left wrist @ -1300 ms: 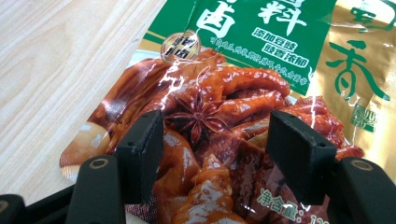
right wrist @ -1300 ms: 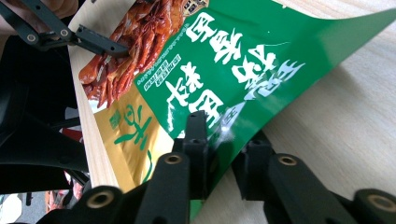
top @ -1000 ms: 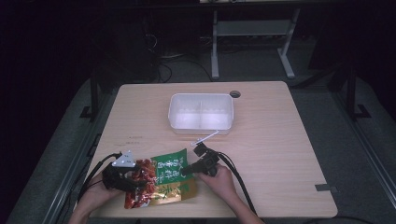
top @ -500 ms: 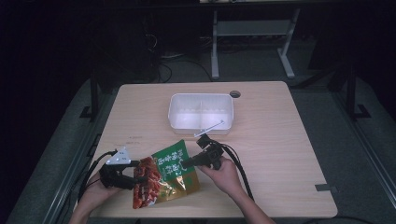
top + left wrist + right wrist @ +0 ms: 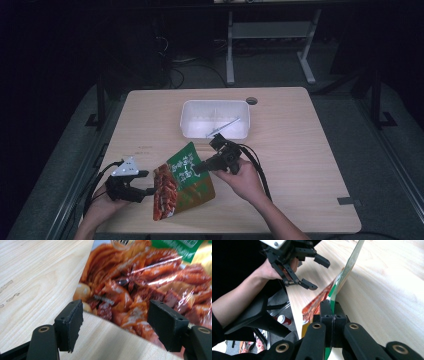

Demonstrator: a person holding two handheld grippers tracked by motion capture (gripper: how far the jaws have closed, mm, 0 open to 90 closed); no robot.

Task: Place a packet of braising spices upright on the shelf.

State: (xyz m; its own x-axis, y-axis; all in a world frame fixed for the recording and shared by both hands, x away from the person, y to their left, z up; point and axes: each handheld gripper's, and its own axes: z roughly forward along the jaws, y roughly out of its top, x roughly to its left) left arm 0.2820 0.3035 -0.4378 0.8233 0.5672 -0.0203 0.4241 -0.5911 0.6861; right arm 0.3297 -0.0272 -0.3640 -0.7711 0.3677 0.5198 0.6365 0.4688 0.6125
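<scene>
A snack bag (image 5: 182,182), green at the top and printed with red food below, hangs tilted just above the table's front edge. My right gripper (image 5: 197,169) is shut on its upper green edge; in the right gripper view the jaws (image 5: 332,307) clamp the thin film (image 5: 348,267). My left gripper (image 5: 149,182) sits left of the bag, low over the table. Its jaws have just been opening, and its pads (image 5: 72,322) stand apart with the bag's red lower corner (image 5: 140,285) just ahead, untouched. The right gripper view shows the left gripper (image 5: 322,276) open.
A white plastic tub (image 5: 215,120) with a pale utensil (image 5: 225,126) inside stands at the middle of the wooden table (image 5: 300,165). A round cable hole (image 5: 251,100) lies behind it. Cables trail from both grippers toward the front edge.
The right gripper has risen and lifted the bag off the table into a steeper tilt. The left gripper has let go of the bag's lower left edge and its jaws have spread.
</scene>
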